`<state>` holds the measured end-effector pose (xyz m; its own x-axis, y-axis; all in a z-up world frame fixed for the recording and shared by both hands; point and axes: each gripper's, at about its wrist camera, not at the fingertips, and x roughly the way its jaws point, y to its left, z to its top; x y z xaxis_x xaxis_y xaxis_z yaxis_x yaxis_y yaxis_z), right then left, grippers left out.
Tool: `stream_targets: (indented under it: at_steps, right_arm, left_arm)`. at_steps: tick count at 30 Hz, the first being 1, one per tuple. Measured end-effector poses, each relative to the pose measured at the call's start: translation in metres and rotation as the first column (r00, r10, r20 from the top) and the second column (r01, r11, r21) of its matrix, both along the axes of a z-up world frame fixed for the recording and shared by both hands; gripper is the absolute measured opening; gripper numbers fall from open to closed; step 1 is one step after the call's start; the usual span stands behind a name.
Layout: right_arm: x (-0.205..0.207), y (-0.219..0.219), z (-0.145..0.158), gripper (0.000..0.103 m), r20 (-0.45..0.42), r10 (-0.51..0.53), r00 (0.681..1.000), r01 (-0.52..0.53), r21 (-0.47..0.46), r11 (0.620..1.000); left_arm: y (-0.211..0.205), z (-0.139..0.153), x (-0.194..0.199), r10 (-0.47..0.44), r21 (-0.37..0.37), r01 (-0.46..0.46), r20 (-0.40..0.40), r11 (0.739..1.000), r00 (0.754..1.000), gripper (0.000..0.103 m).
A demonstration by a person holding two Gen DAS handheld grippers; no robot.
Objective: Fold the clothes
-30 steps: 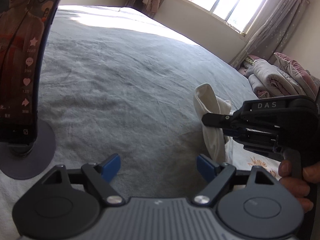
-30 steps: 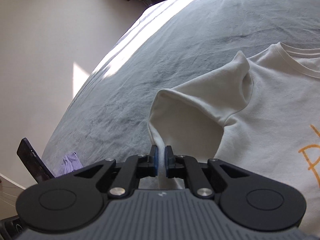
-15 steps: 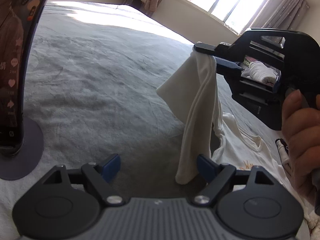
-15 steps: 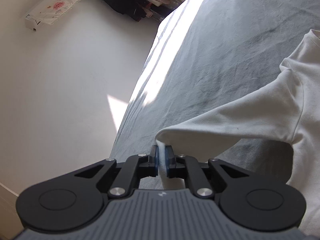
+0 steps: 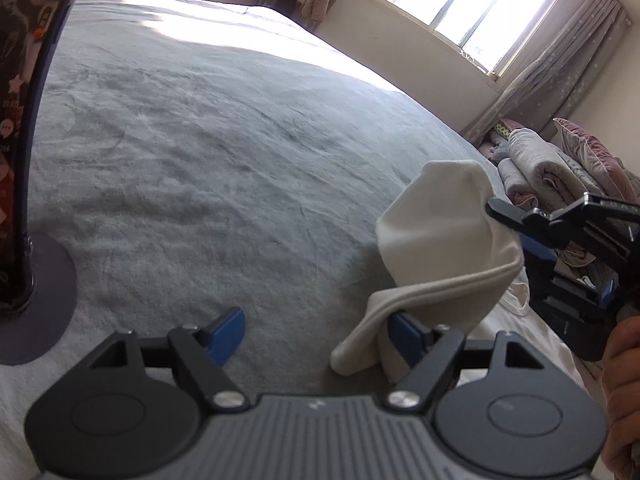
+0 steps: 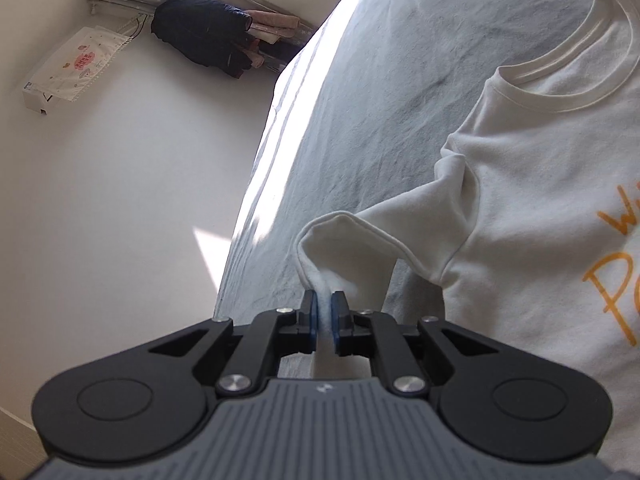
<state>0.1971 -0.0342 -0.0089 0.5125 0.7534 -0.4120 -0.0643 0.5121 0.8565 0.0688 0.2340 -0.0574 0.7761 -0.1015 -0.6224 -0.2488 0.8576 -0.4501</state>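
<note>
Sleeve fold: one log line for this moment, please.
right gripper: shut on sleeve | left gripper: closing, sleeve draped on one finger | shirt: on bed

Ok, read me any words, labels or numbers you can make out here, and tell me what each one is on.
"W" and "P", cut off at the frame edge: orange print on the white T-shirt.
Red print on the white bag against the wall: too small to read.
Icons and characters on the phone screen: too blurred to read.
Nothing else legible.

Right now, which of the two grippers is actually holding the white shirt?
The right gripper: its blue pads are pinched shut on the white shirt's sleeve. The left gripper has its jaws apart and closing, the sleeve only draped over one finger.
</note>
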Motion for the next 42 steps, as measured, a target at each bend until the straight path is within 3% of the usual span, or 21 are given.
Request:
stream_targets:
  at_steps: [5, 8, 15, 17, 18, 19, 21, 25, 28, 38, 42]
  right_arm:
    - [-0.015, -0.019, -0.025, 0.012, -0.025, -0.055, 0.998, 0.051, -0.128, 0.99]
    - [-0.025, -0.025, -0.035, 0.018, -0.025, -0.062, 0.998, 0.055, -0.221, 0.974]
    - [-0.044, -0.017, -0.022, 0.019, 0.092, 0.029, 0.995, 0.005, -0.347, 0.938]
    - [-0.05, -0.01, -0.011, 0.027, 0.152, 0.08, 0.985, -0.016, -0.383, 0.923]
    - [-0.052, -0.006, -0.007, 0.046, 0.183, 0.104, 0.978, -0.022, -0.405, 0.914]
    - [-0.054, -0.002, -0.002, 0.052, 0.213, 0.129, 0.968, -0.027, -0.427, 0.904]
    - [-0.059, 0.007, 0.006, 0.052, 0.264, 0.187, 0.946, -0.042, -0.473, 0.88]
    - [-0.071, 0.025, 0.019, 0.052, 0.341, 0.317, 0.885, -0.058, -0.595, 0.802]
    - [-0.074, 0.04, 0.019, 0.052, 0.352, 0.407, 0.843, -0.067, -0.683, 0.728]
    - [-0.089, 0.095, 0.005, 0.052, 0.276, 0.678, 0.681, -0.05, -0.906, 0.42]
    - [-0.094, 0.113, -0.004, 0.052, 0.238, 0.721, 0.65, 0.001, -0.95, 0.313]
  left_arm:
    - [-0.007, -0.003, 0.0, -0.015, 0.033, 0.015, 0.001, 0.999, 1.0, 0.079]
    - [-0.01, -0.003, -0.002, -0.022, 0.047, 0.021, 0.006, 0.999, 1.0, 0.079]
    - [-0.008, -0.004, -0.008, -0.023, 0.044, 0.022, 0.012, 0.999, 1.0, 0.076]
    - [-0.006, -0.003, -0.009, -0.02, 0.035, 0.02, 0.013, 0.999, 1.0, 0.075]
    - [-0.005, -0.003, -0.01, -0.02, 0.031, 0.019, 0.012, 0.999, 1.0, 0.074]
    - [-0.005, -0.003, -0.01, -0.019, 0.025, 0.019, 0.011, 1.0, 1.0, 0.074]
    - [-0.004, -0.002, -0.011, -0.014, 0.01, 0.014, 0.01, 1.0, 1.0, 0.073]
    - [-0.001, 0.0, -0.011, -0.007, -0.02, 0.007, 0.009, 1.0, 1.0, 0.072]
    - [0.0, 0.001, -0.012, -0.001, -0.042, 0.002, 0.01, 0.999, 1.0, 0.072]
    - [0.008, 0.009, -0.015, 0.028, -0.13, -0.025, 0.022, 0.991, 0.999, 0.072]
    - [0.012, 0.01, -0.014, 0.048, -0.161, -0.045, 0.019, 0.986, 0.999, 0.072]
